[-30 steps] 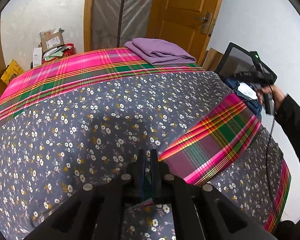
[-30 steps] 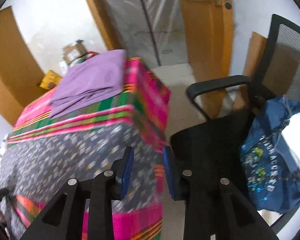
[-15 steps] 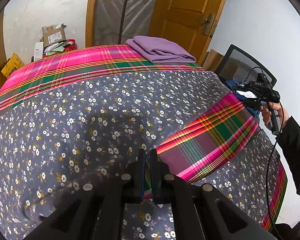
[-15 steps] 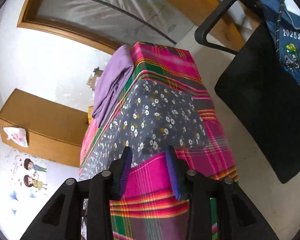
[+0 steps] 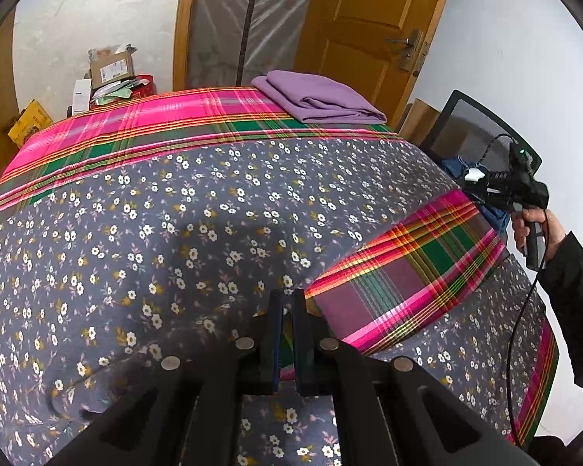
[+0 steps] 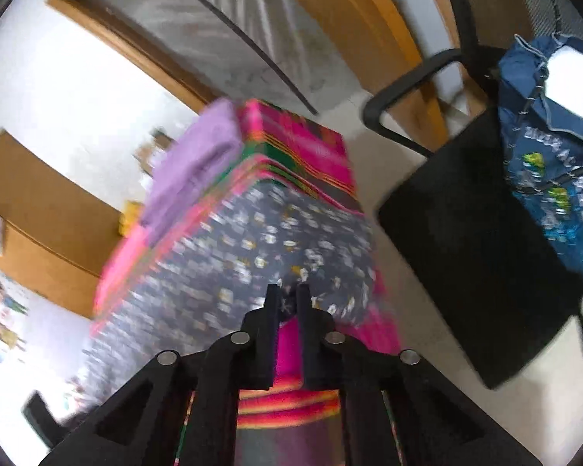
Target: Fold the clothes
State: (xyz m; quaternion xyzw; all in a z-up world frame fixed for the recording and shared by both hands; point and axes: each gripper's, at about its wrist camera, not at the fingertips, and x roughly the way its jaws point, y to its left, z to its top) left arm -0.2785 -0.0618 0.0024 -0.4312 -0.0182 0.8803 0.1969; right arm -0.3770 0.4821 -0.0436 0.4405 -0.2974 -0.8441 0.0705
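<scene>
A large cloth, grey with white flowers (image 5: 198, 233) and a pink-green plaid border (image 5: 144, 132), lies spread over the table. Its near right corner is folded back, showing a plaid flap (image 5: 412, 268). My left gripper (image 5: 286, 303) is shut on the cloth's near edge at the flap's left end. My right gripper (image 6: 287, 297) is shut on the cloth's right edge (image 6: 291, 256), which hangs down the table's side; it also shows in the left wrist view (image 5: 482, 190), held by a hand. The right wrist view is blurred.
A folded purple garment (image 5: 318, 97) lies at the table's far right corner. A black mesh chair (image 6: 482, 202) with a blue bag (image 6: 555, 171) stands to the right of the table. A wooden door (image 5: 369, 19) and boxes (image 5: 109, 73) are behind.
My right gripper swung in toward the cloth's right edge and closed from open onto it. My left gripper stayed shut on the near edge and barely moved.
</scene>
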